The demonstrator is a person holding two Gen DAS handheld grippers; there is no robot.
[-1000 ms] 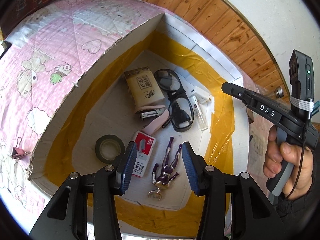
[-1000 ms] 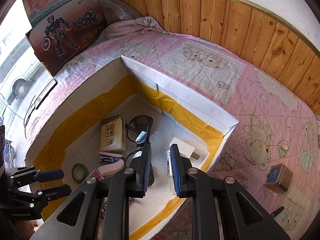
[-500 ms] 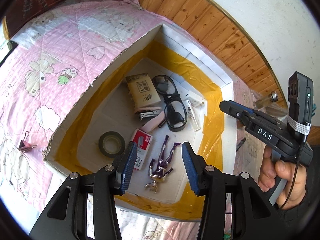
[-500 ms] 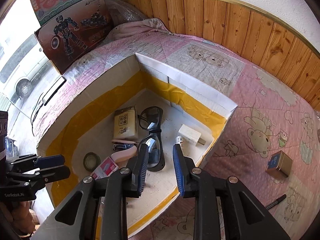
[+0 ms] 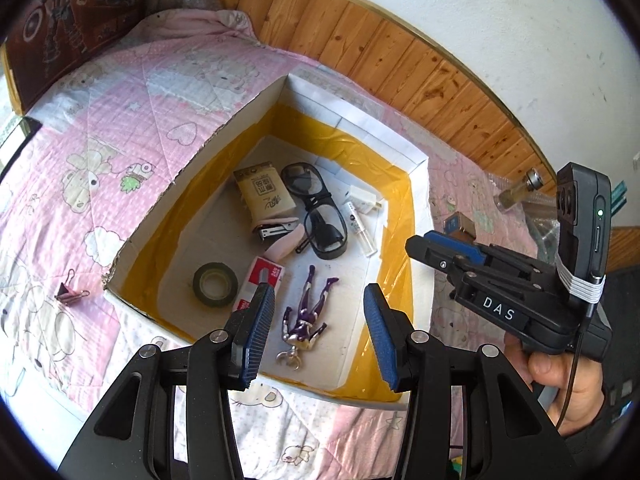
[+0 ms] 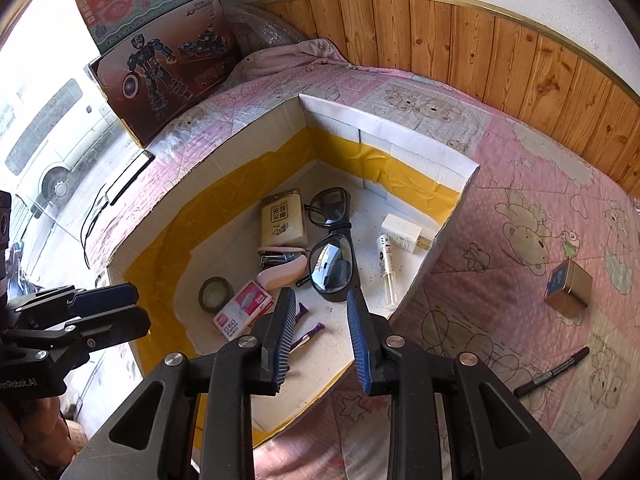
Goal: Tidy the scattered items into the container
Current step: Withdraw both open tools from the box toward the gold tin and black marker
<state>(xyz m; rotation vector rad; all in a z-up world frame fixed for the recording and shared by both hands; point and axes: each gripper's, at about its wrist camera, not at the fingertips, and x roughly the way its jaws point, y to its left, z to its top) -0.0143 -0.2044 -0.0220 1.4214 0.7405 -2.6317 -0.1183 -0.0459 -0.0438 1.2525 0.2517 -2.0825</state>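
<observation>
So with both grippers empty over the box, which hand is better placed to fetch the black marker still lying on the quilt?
Right, probably. The black marker lies on the quilt beside the right gripper, whose empty jaws are opening. The left gripper is over the far side of the cardboard box; its view does not show the marker.

Bed covered by a pink quilt (image 6: 520, 184) with cartoon bears and hearts, quilted stitching. Behind it, knotty wood panelling (image 6: 500, 52) capped by a gold trim strip, white plaster wall (image 5: 500, 20) above, slightly scuffed. Bunched pink blanket (image 6: 304, 54) at the far end. Two toy boxes (image 6: 160, 60) stand there, a robot printed on the lower one. Window (image 6: 36, 140) beside them, blown out with daylight, white vehicle outside. Lighting bright, natural.
</observation>
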